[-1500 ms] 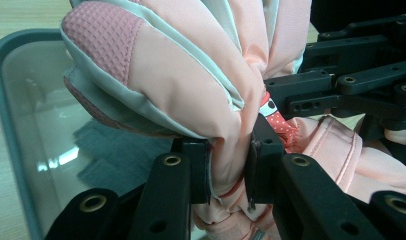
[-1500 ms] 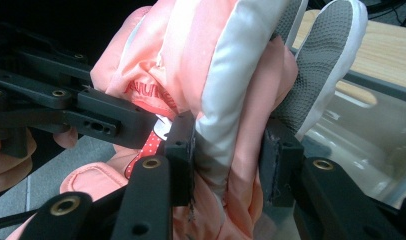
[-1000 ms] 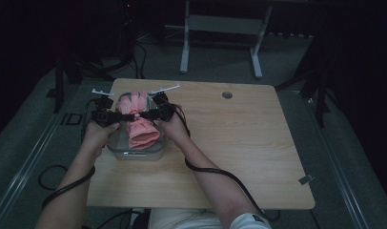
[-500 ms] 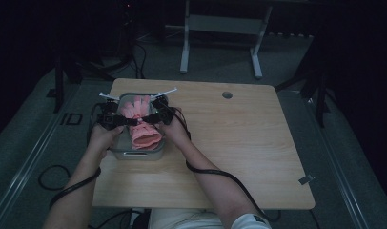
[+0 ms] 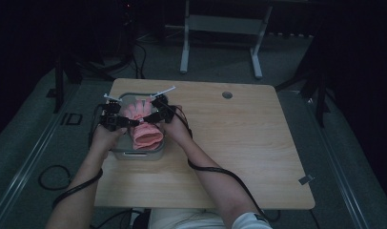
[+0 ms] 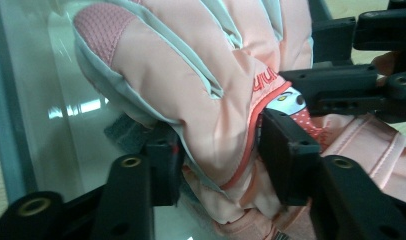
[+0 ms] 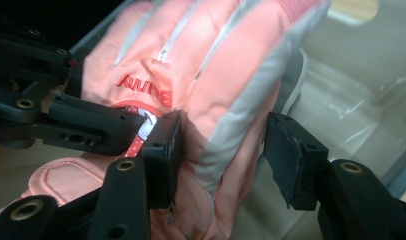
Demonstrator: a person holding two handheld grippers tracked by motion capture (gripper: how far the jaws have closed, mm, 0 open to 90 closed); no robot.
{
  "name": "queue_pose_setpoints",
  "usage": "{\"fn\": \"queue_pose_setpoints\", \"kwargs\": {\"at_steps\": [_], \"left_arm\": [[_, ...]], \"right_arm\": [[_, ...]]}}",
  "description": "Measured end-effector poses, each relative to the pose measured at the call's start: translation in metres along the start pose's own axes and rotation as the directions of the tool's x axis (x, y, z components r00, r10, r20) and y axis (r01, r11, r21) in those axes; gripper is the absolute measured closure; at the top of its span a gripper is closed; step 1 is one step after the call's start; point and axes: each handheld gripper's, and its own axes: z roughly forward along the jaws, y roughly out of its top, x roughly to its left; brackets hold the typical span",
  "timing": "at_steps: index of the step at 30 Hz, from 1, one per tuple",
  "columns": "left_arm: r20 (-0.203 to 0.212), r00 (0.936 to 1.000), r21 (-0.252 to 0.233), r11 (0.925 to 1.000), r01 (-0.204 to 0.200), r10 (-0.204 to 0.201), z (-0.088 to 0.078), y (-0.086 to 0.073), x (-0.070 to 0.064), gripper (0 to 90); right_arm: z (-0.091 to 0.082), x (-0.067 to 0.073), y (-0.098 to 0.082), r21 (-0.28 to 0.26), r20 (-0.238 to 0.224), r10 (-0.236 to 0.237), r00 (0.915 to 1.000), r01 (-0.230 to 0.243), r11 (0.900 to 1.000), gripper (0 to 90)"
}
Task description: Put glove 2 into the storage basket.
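We see a pink glove [image 5: 143, 125] lying in a clear bin [image 5: 134, 153] at the table's [image 5: 239, 157] left side, cuff toward the near rim. Our left gripper [image 6: 218, 160] has just been opening; its jaws flank the glove's left edge, pads still about touching it. Our right gripper [image 7: 218, 162] has also been opening: one pad touches the glove's right edge, the other stands clear.

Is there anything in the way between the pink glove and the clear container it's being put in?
Nothing visible blocks it. The pink glove already lies partly in the clear container, its cuff over the near rim. Both the left gripper and the right gripper straddle its edges, their jaws having just been opening.
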Motion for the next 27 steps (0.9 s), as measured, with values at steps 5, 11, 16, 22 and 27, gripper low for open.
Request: {"fn": "queue_pose_setpoints", "kwargs": {"at_steps": [5, 11, 16, 22, 27], "left_arm": [[-0.031, 0.9995, -0.011, 0.9999, -0.004, 0.003, -0.003, 0.0, -0.002, 44.6], [-0.026, 0.9995, -0.053, 0.9984, -0.018, 0.017, -0.01, 0.0, -0.006, 39.0], [-0.032, 0.9994, -0.081, 0.9966, -0.017, 0.015, -0.019, 0.002, -0.006, 37.7], [-0.052, 0.9986, -0.1, 0.9949, -0.013, 0.007, -0.027, 0.001, -0.003, 36.5], [-0.041, 0.9991, -0.093, 0.9956, -0.011, 0.007, -0.029, -0.001, 0.001, 36.6]], "right_arm": [[-0.008, -0.001, 0.002, -0.026, -0.01, -0.003, 0.9999, 0.003, 1.0, 48.2], [-0.018, -0.001, 0.003, -0.043, -0.013, -0.015, 0.9998, 0.015, 0.999, 47.8], [-0.029, -0.002, 0.005, -0.078, -0.024, -0.01, 0.9997, 0.008, 0.997, 47.8], [-0.036, 0.0, 0.006, -0.077, -0.032, -0.023, 0.9992, 0.02, 0.997, 47.5], [-0.038, 0.001, 0.006, -0.079, -0.043, -0.026, 0.9987, 0.022, 0.997, 47.0]]}}
